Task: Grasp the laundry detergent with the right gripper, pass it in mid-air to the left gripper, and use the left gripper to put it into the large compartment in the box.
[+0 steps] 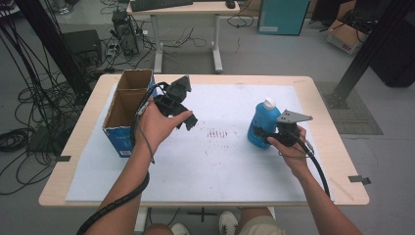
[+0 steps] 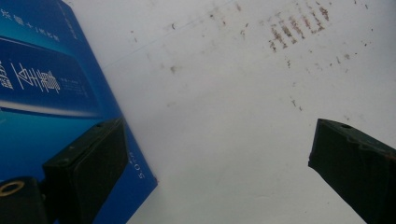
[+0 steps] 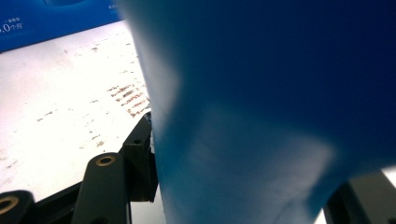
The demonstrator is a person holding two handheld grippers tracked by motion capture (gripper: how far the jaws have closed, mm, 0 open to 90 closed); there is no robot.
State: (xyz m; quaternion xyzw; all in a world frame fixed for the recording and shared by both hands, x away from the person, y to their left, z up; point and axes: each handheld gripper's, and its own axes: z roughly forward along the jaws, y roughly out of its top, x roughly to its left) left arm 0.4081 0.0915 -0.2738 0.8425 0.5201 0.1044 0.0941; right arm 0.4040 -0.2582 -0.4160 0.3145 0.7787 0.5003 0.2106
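The right claw (image 1: 262, 133) is clenched on the blue bottle (image 1: 259, 125), its black jaws pressing the lower body from either side; in the right gripper view the bottle (image 3: 261, 116) rises close between the jaws. The bottle stands upright on the right half of the tabletop (image 1: 220, 161), long axis vertical, white cap (image 1: 268, 103) pointing up. The left claw (image 1: 188, 120) is released, jaws wide apart over bare white sheet, just beside the cardboard box (image 1: 128, 110). That open-topped box has two compartments, blue printed sides, and brown inner walls; its contents cannot be told. Scuff marks (image 1: 218, 133) stain the sheet's middle. Beyond lie grey floor, cables and another desk (image 1: 186, 10)
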